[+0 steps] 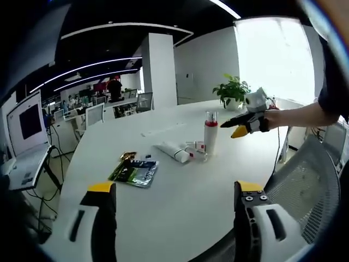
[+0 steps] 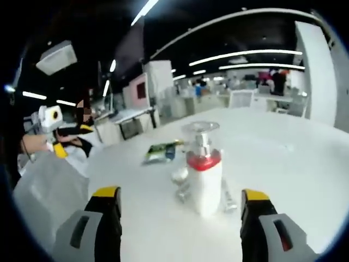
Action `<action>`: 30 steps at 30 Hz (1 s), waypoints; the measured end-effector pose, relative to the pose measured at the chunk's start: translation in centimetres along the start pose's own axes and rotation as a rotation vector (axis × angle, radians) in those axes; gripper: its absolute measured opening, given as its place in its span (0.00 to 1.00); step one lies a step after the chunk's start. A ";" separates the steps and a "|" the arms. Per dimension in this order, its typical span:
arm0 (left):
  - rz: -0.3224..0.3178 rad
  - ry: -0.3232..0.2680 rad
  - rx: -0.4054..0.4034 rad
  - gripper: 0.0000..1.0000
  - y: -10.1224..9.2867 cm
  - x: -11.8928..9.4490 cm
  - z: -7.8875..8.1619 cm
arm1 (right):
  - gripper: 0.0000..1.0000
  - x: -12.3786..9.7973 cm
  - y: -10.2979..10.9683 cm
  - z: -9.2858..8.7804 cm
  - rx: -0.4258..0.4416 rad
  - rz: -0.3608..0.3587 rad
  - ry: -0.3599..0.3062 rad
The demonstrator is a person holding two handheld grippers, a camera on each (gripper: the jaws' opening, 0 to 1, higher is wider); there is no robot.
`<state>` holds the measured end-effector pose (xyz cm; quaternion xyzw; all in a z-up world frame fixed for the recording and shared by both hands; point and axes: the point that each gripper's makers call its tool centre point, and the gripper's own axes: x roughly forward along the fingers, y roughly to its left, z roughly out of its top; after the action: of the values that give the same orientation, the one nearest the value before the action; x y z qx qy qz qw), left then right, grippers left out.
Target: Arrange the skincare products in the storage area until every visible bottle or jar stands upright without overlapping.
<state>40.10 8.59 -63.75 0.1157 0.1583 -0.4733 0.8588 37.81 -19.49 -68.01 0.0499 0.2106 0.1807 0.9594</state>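
Bottle (image 2: 205,180) stands upright between open right tool (image 2: 180,218) jaws.

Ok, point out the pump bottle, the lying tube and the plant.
pump bottle (image 2: 204,183), right gripper view, on its white body below the red collar
tube (image 1: 172,151), left gripper view, middle of its white body
plant (image 1: 233,89), left gripper view, on its green leaves

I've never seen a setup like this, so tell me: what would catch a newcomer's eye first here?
Probably the white pump bottle with its red collar, standing upright on the round white table straight ahead of the right gripper, whose jaws stand wide apart. In the left gripper view, a white tube lies flat beside it, with a green packet nearer the camera.
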 end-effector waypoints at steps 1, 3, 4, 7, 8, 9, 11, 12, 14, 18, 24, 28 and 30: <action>0.000 0.006 0.000 0.84 0.0 0.0 -0.1 | 0.93 -0.4 0.2 0.2 0.003 -0.003 0.001; -0.002 0.016 0.000 0.84 -0.1 0.1 -0.2 | 0.94 -1.4 0.8 0.7 0.016 -0.009 -0.003; -0.002 0.020 0.000 0.84 -0.1 0.2 -0.3 | 0.94 -1.9 1.2 1.0 0.026 -0.010 -0.006; -0.003 0.033 0.001 0.84 -0.2 0.2 -0.4 | 0.95 -3.1 2.3 2.0 0.038 -0.010 -0.029; -0.001 0.036 0.002 0.84 -0.2 0.2 -0.4 | 0.95 -3.3 2.4 2.2 0.044 -0.009 -0.032; 0.001 0.039 0.002 0.84 -0.2 0.2 -0.5 | 0.95 -3.9 3.1 2.8 0.056 -0.005 -0.048; 0.007 0.043 0.001 0.83 -0.1 0.2 -0.5 | 0.96 -4.5 3.8 3.4 0.065 -0.010 -0.068; 0.009 0.044 0.000 0.83 -0.1 0.2 -0.5 | 0.97 -4.8 4.2 3.5 0.063 -0.009 -0.066; 0.010 0.050 -0.004 0.83 -0.1 0.2 -0.5 | 0.99 -5.4 4.7 3.7 0.062 -0.014 -0.069; -0.005 0.074 -0.003 0.83 -0.4 0.3 -0.9 | 0.99 -6.6 6.3 4.3 0.075 -0.018 -0.080; -0.033 0.107 0.011 0.83 -1.1 0.5 -1.4 | 0.99 -7.7 8.9 4.7 0.104 -0.040 -0.093; -0.027 0.107 0.008 0.82 -1.0 0.4 -1.3 | 0.99 -7.6 10.2 4.7 0.146 -0.095 -0.123; -0.015 0.095 0.001 0.82 -0.8 0.4 -1.1 | 0.99 -7.3 10.8 4.6 0.170 -0.124 -0.140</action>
<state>39.45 8.28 -64.92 0.1374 0.1998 -0.4738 0.8466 30.05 -12.23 -59.13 0.1306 0.1605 0.0986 0.9734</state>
